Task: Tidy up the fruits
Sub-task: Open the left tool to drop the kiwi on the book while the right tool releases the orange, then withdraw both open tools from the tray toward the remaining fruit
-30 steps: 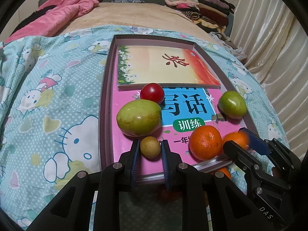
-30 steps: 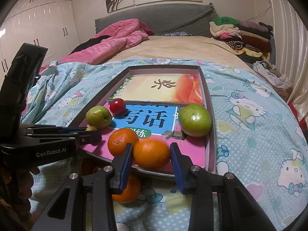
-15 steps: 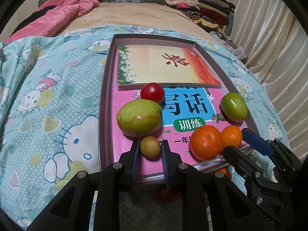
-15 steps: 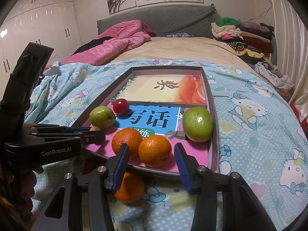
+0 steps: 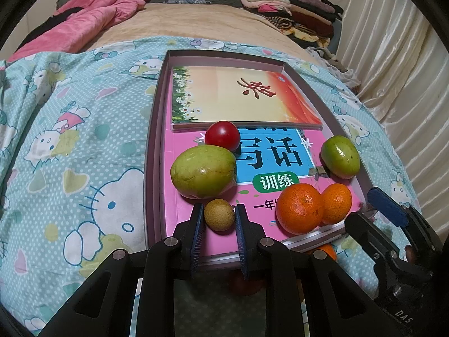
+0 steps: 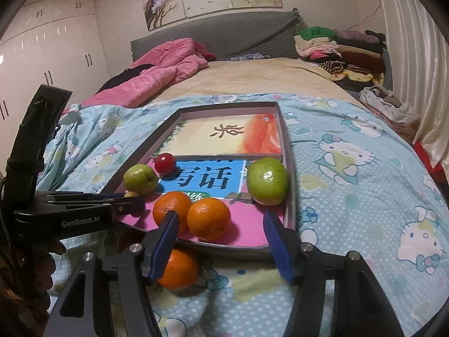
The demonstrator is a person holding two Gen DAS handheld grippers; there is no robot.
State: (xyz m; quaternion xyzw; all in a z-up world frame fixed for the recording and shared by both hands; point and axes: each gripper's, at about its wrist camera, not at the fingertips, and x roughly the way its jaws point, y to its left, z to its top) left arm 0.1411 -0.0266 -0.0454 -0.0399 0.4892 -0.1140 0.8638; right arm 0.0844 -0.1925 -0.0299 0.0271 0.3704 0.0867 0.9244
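Pinching the small brown fruit, your left tongs; right tongs opening, off the orange; another orange, probably, sits below the tray.

A shallow tray lies on the bed and holds two books, the far book overlapping the near book. On the near book, a tomato sits behind a large fruit, with a small round fruit in front. To the right two oranges touch, another fruit behind them; a third orange lies on the bed before the tray.
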